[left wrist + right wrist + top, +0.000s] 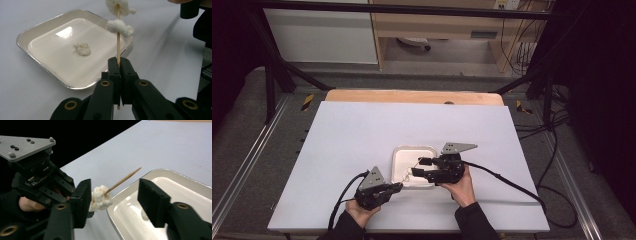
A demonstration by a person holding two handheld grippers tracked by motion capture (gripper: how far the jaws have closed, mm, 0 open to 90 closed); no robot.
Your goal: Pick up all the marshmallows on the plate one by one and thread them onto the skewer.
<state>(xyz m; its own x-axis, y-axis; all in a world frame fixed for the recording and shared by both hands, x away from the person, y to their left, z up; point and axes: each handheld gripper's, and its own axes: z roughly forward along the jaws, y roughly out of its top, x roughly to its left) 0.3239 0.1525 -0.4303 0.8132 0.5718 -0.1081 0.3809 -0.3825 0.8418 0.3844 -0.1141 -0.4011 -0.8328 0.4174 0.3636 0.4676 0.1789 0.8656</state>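
My left gripper (121, 62) is shut on a thin wooden skewer (118, 46) that points up and away from it. Two white fluffy lumps (120, 27) are threaded on the skewer. One loose lump (82, 48) lies in the white metal-rimmed tray (37, 30). My right gripper (116, 195) is open around the skewer's (122, 180) upper part. The threaded lumps (100, 198) sit close against one jaw, and the other jaw stands well clear. From above, the left gripper (399, 187) is at the tray's (402, 152) near left corner and the right gripper (418, 167) is over the tray.
The tray rests in the middle of a white tabletop (362, 130) with a wooden strip (412, 96) along the far edge. Black cables (507, 180) trail from both grippers over the table. Metal frame rails (242, 165) and floor cables run along both sides.
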